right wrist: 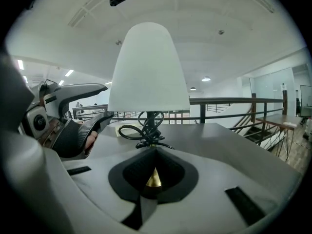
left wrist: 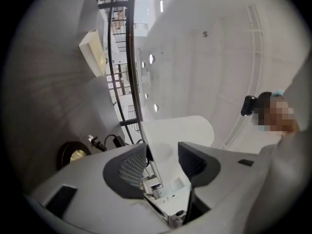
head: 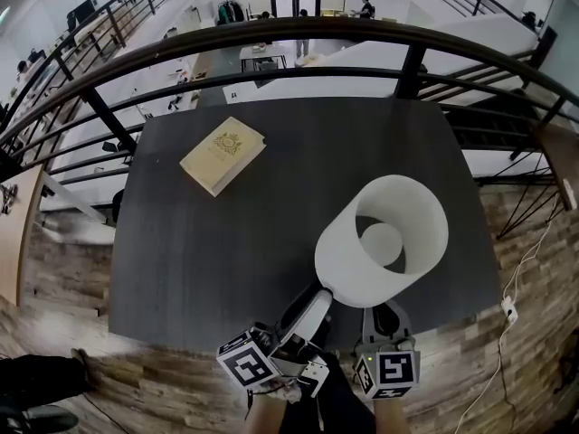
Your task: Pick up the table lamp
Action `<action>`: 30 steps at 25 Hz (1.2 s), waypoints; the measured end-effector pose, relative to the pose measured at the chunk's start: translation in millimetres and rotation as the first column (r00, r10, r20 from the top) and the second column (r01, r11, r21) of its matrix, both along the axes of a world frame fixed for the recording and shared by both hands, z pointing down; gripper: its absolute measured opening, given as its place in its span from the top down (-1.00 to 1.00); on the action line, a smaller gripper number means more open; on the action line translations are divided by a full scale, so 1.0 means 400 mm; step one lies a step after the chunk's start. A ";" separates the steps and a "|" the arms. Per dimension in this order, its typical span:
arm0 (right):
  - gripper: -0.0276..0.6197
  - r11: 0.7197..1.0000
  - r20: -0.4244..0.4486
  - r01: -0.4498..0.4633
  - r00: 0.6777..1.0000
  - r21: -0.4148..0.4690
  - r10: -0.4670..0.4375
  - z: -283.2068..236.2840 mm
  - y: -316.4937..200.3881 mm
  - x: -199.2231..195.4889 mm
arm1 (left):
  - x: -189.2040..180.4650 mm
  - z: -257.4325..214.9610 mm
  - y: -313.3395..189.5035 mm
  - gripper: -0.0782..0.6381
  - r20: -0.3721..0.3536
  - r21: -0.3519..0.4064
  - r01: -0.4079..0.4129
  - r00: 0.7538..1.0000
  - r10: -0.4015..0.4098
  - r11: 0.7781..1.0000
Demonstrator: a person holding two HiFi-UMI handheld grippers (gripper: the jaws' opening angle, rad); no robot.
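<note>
Right tongs (right wrist: 154,177) pinch shut on the table lamp (head: 348,260) by its brass foot at the table (head: 226,242) edge nearest the person, while left tongs (left wrist: 163,160) gape wide with the shade's rim between them ungripped, so the grasp seems made and the lift remains.

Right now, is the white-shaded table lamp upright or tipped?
Upright: in the right gripper view its white tapered shade sits straight above the black cable-wrapped stem.

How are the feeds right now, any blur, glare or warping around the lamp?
Head view: evenly lit, strong fisheye bends the black railing; the white cylindrical lampshade is sharp. Left gripper view: rolled sideways, shade edge soft between the fingers, black vignette around. Right gripper view: crisp, no glare.
</note>
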State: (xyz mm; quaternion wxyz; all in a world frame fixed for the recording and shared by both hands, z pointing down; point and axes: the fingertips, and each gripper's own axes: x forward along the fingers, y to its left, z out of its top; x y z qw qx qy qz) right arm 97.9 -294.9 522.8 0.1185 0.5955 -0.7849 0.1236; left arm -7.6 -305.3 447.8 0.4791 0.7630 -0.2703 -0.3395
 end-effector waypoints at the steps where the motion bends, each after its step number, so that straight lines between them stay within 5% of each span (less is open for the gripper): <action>1: 0.93 1.000 -0.001 0.000 1.000 -0.001 0.000 0.001 -0.001 0.001 | 0.003 0.004 -0.001 0.19 -0.021 -0.010 -0.011 1.000 0.011 1.000; 8: 0.93 1.000 -0.004 0.005 1.000 -0.010 -0.005 0.019 -0.010 -0.004 | 0.021 0.009 -0.005 0.19 -0.137 -0.008 -0.079 0.988 0.077 0.997; 16: 0.93 1.000 -0.010 0.010 1.000 -0.015 -0.010 0.028 -0.015 -0.010 | 0.046 -0.012 -0.004 0.18 -0.181 0.041 -0.132 0.974 0.137 0.990; 30: 0.93 1.000 0.001 0.008 1.000 0.004 -0.008 0.014 -0.018 -0.013 | 0.058 -0.023 -0.016 0.23 -0.190 -0.010 -0.084 0.978 0.080 0.996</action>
